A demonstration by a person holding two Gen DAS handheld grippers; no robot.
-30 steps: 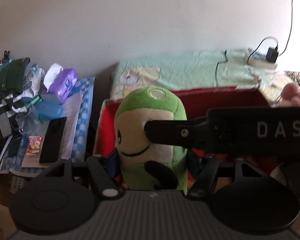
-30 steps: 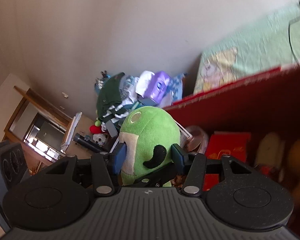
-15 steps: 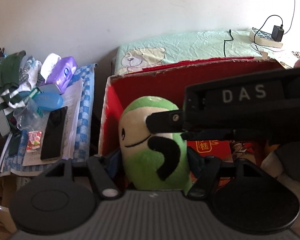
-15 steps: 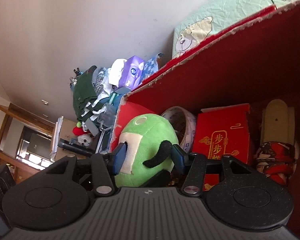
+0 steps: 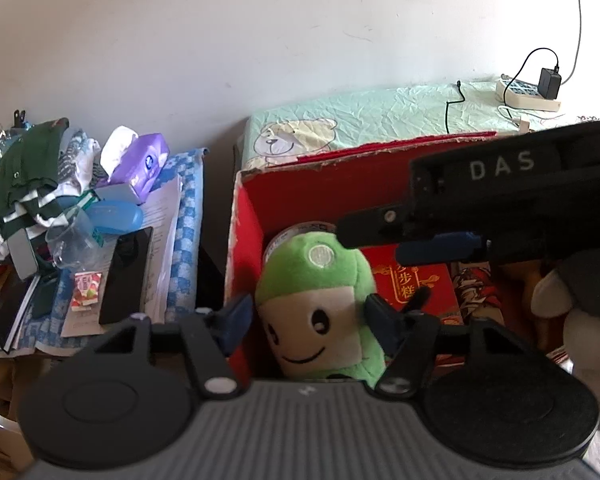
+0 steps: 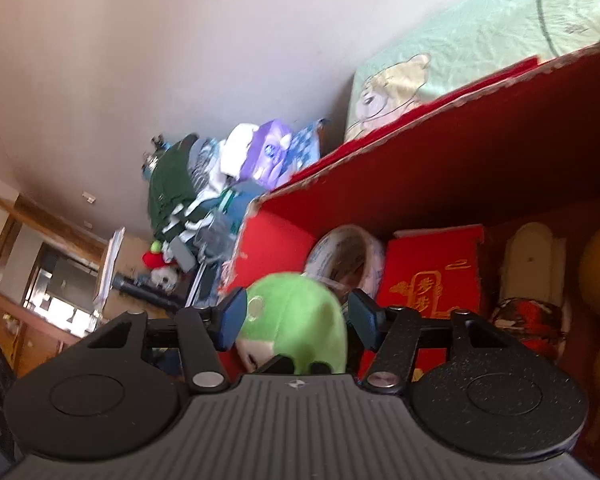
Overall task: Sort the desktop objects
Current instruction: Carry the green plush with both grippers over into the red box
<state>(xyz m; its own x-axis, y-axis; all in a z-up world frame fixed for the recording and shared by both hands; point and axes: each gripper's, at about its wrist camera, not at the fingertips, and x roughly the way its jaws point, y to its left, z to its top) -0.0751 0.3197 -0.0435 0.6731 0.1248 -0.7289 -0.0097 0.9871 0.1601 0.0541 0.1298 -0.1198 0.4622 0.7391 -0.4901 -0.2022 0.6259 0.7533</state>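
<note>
Now the plush (image 5: 320, 300) sits in the red box (image 5: 242, 240), both grippers' fingers spread apart beside it. Soft and light, I judge; pinch its round head.

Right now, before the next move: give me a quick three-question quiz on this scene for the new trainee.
1. True or false: the green plush toy lies outside the red box.
2. What stands right behind the plush toy inside the red box? A) a roll of tape B) a glass bottle C) a shoe
3. In a few words: where does the black phone lie?

Key
1. False: it is inside the box, in the left corner.
2. A
3. Flat on the papers, left of the box.
</note>
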